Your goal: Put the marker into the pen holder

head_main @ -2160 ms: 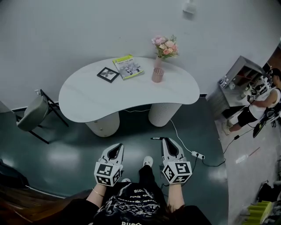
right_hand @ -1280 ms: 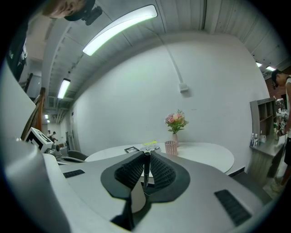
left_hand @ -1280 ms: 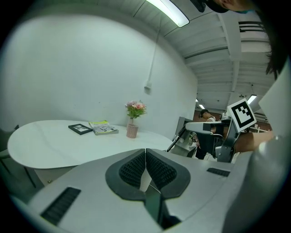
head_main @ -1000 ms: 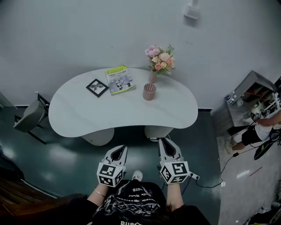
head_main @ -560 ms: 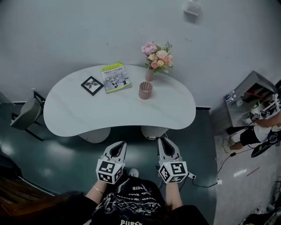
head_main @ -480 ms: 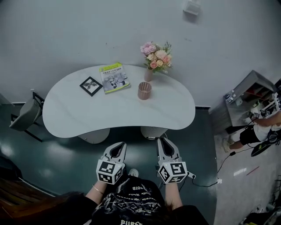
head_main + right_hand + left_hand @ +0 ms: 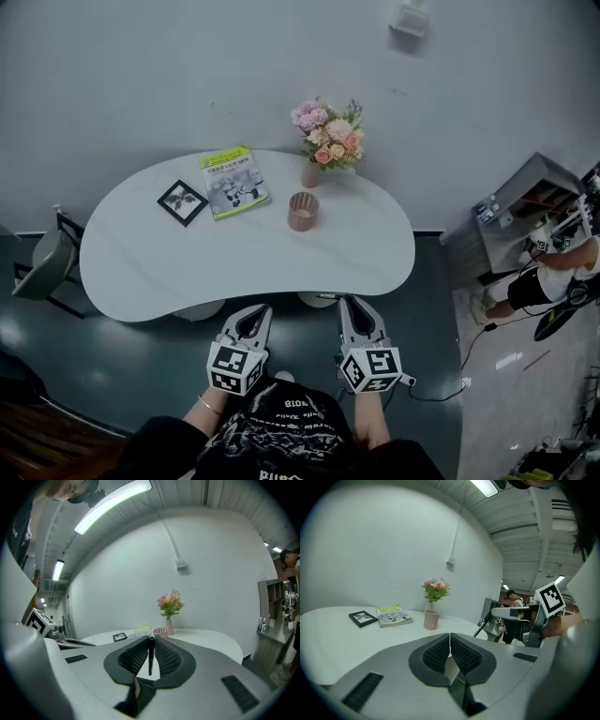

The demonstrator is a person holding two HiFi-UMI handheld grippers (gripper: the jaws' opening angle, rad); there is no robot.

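Observation:
A black marker (image 7: 150, 656) stands upright between the pads of my right gripper (image 7: 151, 641), which is shut on it. In the head view the right gripper (image 7: 351, 304) hangs just short of the white table's (image 7: 150, 272) near edge, and the marker (image 7: 323, 295) sticks out to the left of its tips. The pink pen holder (image 7: 303, 212) stands at the table's middle back, ahead of both grippers and beside a vase of flowers (image 7: 325, 141). My left gripper (image 7: 257, 309) is shut and empty, its pads (image 7: 440, 653) pressed together. The left gripper view also has the pen holder (image 7: 431, 619).
A green book (image 7: 232, 181) and a small black picture frame (image 7: 182, 202) lie left of the holder. A chair (image 7: 39, 262) stands off the table's left end. To the right are a grey shelf unit (image 7: 525, 202), a person (image 7: 553, 267) and a cable (image 7: 459, 352) on the floor.
The table has come nearer: its front edge now lies just ahead of both grippers. Both grippers keep their pose, the marker still in the right one.

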